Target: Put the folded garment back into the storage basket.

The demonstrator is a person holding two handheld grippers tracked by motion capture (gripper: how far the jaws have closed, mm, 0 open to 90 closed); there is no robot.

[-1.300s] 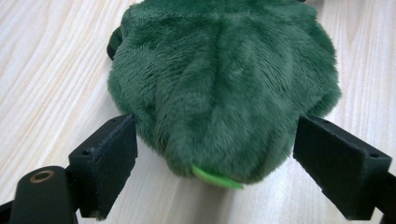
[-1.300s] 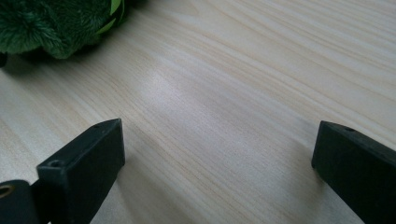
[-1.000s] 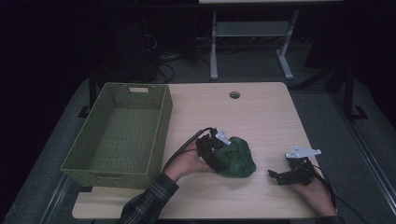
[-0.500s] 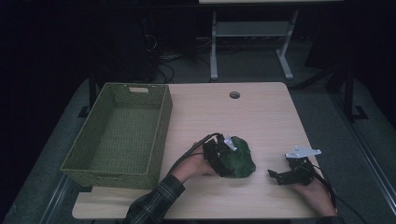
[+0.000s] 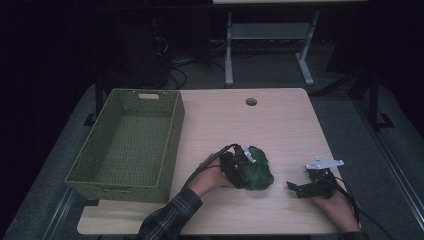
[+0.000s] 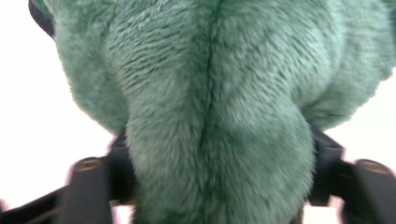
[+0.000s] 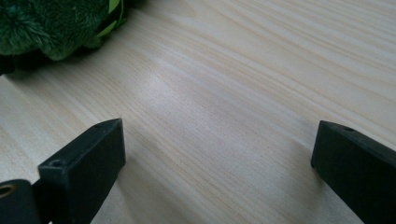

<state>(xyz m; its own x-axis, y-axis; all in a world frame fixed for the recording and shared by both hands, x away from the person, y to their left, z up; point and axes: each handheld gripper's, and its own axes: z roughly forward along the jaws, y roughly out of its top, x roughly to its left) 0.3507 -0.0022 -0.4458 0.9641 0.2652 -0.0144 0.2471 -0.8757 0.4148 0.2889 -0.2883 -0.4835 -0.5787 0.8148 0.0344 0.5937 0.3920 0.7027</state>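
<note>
Left gripper view: green plush toy (image 6: 210, 112) between closing jaws
Left gripper (image 5: 239, 167) pinching plush; right gripper (image 5: 300, 189) wide, empty, well apart

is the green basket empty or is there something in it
Empty: the high view shows only bare woven floor inside the green basket; the green plush toy lies outside it on the table.

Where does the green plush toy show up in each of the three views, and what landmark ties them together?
High view: the green plush toy lies on the table near its front edge, right of the basket, at the left gripper.
Left gripper view: the toy's fur sits close up between the fingers.
Right gripper view: its edge is at the top left corner.
Shared landmark: the light wooden table.
</note>
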